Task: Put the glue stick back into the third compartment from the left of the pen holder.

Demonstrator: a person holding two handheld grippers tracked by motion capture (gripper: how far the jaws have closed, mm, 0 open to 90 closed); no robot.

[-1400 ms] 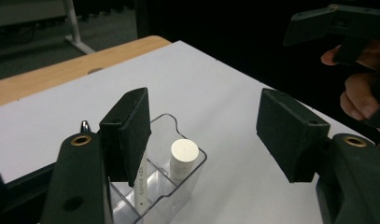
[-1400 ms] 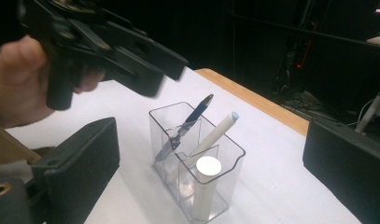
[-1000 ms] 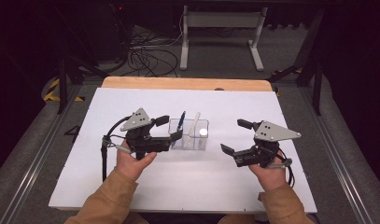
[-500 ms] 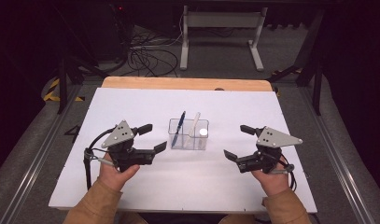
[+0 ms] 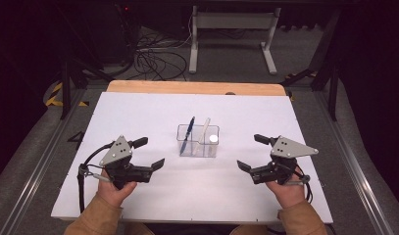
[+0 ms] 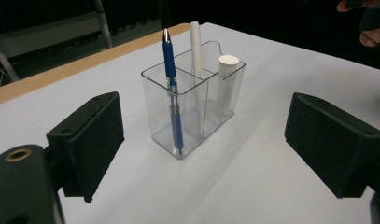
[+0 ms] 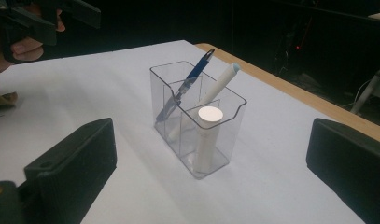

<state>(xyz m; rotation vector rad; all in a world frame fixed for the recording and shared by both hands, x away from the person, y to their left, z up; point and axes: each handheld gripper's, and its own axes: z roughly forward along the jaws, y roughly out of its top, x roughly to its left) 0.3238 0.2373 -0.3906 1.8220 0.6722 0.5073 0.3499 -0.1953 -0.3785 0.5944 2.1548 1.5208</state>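
A clear plastic holder (image 5: 198,142) (image 6: 193,109) (image 7: 197,116) with compartments stands mid-table. A blue pen (image 5: 188,133) (image 6: 171,88) (image 7: 185,88) leans in its left compartment. A white pen (image 5: 205,128) (image 6: 196,51) (image 7: 215,86) and a short white capped stick (image 5: 213,139) (image 6: 226,81) (image 7: 207,135) stand in the others. My left gripper (image 5: 149,152) (image 6: 211,154) is open, empty, to the holder's left. My right gripper (image 5: 252,152) (image 7: 215,177) is open, empty, to its right.
The white table top (image 5: 138,112) has a wooden strip (image 5: 187,87) along its far edge. Beyond it are cables (image 5: 153,61) and a grey stand (image 5: 231,29) on the floor. Metal rails (image 5: 354,161) run along both sides.
My left gripper has drawn back from the holder toward the left and near edge, leaving the blue pen in it. The right gripper has drifted slightly nearer me.
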